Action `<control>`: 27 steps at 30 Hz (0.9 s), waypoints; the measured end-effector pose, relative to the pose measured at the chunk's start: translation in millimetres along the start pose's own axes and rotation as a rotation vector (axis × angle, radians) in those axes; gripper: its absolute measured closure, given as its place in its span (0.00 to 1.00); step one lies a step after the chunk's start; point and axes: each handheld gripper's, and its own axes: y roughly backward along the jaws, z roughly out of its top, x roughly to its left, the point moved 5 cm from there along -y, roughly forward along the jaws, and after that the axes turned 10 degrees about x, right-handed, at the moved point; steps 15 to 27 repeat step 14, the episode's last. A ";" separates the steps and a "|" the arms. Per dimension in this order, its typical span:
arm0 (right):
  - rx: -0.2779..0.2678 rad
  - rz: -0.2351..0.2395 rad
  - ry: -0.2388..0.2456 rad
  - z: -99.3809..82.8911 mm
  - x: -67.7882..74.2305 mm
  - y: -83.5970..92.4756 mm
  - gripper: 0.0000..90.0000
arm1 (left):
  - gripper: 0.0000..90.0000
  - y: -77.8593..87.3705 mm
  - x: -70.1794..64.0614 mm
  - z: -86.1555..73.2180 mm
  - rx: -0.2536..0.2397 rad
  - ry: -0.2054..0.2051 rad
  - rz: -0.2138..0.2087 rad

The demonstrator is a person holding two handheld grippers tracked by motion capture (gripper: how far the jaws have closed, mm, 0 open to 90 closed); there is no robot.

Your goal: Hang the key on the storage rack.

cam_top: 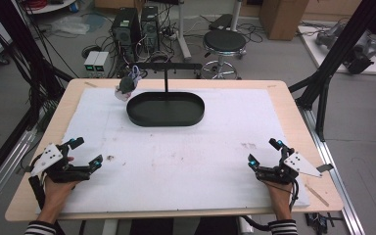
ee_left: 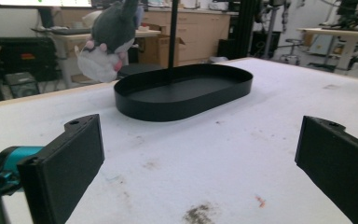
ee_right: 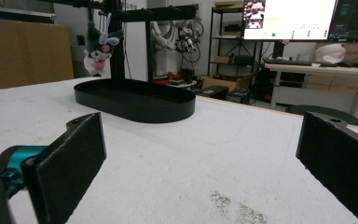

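Idle start: both hand-held grippers spread, empty, resting near my desk edge.
Next I reach the left hand-held gripper to the plush hanging off the stand over the tray; right hand-held gripper waits.

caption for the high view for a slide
Both open grippers rest near the table edge; plush toy hangs over black tray.

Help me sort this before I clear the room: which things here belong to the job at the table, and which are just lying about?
Belongs to the job:
- plush toy hanging from the stand
- black tray with its stand
- left gripper and right gripper, both open, holding nothing

Just lying about:
- stool
- computer towers
- cardboard box
- floor cables
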 end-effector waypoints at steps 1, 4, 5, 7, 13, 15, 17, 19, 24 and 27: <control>0.003 0.004 -0.007 -0.3 0.6 0.4 0.00 | 0.02 -0.5 0.4 -4.1 -0.010 0.005 0.010; 0.001 0.005 -0.003 -0.2 1.0 0.2 0.00 | 0.02 1.2 0.7 -4.1 -0.036 0.008 0.020; 0.000 0.005 0.001 -0.1 0.6 0.0 0.00 | 0.03 2.8 -0.2 -4.6 -0.053 0.000 0.031; 0.000 0.003 0.000 0.0 0.0 -0.2 0.00 | 0.04 5.1 -1.4 -4.9 -0.079 -0.010 0.040; 0.006 0.004 0.000 -0.2 0.8 -0.2 0.00 | 0.08 6.4 -1.8 -5.2 -0.090 -0.015 0.061; 0.006 0.004 0.000 -0.2 0.8 -0.2 0.00 | 0.08 6.4 -1.8 -5.2 -0.090 -0.015 0.061; 0.006 0.004 0.000 -0.2 0.8 -0.2 0.00 | 0.08 6.4 -1.8 -5.2 -0.090 -0.015 0.061; 0.006 0.004 0.000 -0.2 0.8 -0.2 0.00 | 0.08 6.4 -1.8 -5.2 -0.090 -0.015 0.061; 0.006 0.004 0.000 -0.2 0.8 -0.2 0.00 | 0.08 6.4 -1.8 -5.2 -0.090 -0.015 0.061; 0.006 0.004 0.000 -0.2 0.8 -0.2 0.00 | 0.08 6.4 -1.8 -5.2 -0.090 -0.015 0.061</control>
